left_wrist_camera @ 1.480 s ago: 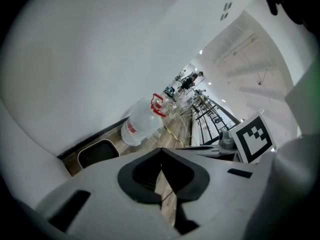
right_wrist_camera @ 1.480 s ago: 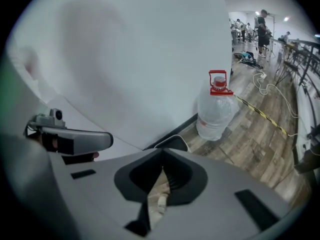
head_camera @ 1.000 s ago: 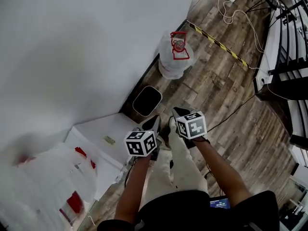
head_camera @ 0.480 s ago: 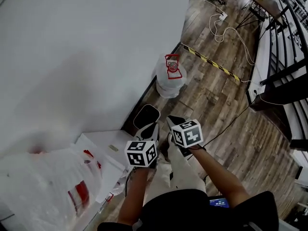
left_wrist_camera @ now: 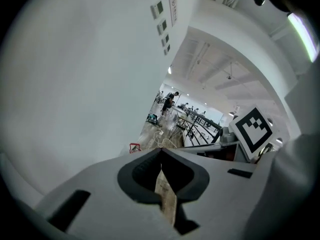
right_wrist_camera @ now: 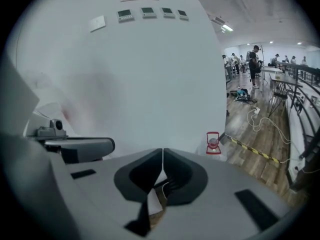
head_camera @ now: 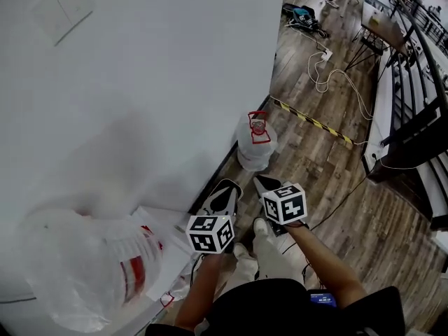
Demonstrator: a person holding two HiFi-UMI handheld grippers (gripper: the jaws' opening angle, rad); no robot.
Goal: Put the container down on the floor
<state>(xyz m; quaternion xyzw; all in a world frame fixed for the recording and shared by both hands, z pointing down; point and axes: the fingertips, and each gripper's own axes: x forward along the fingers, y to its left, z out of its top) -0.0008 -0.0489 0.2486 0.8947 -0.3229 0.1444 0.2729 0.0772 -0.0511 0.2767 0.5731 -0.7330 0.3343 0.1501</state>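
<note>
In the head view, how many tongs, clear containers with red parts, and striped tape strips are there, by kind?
Tongs: 2 (left tongs, right tongs)
Clear containers with red parts: 2 (far container, near container)
Striped tape strips: 1
Total: 5

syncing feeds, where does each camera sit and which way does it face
Head view: on the person's head, steeply down at floor and wall; forearms, left gripper and right gripper show.
Left gripper view: on that gripper, along its shut jaws, down the hall.
Right gripper view: on that gripper, along its shut jaws, toward the wall.
All share the red-handled container.
</note>
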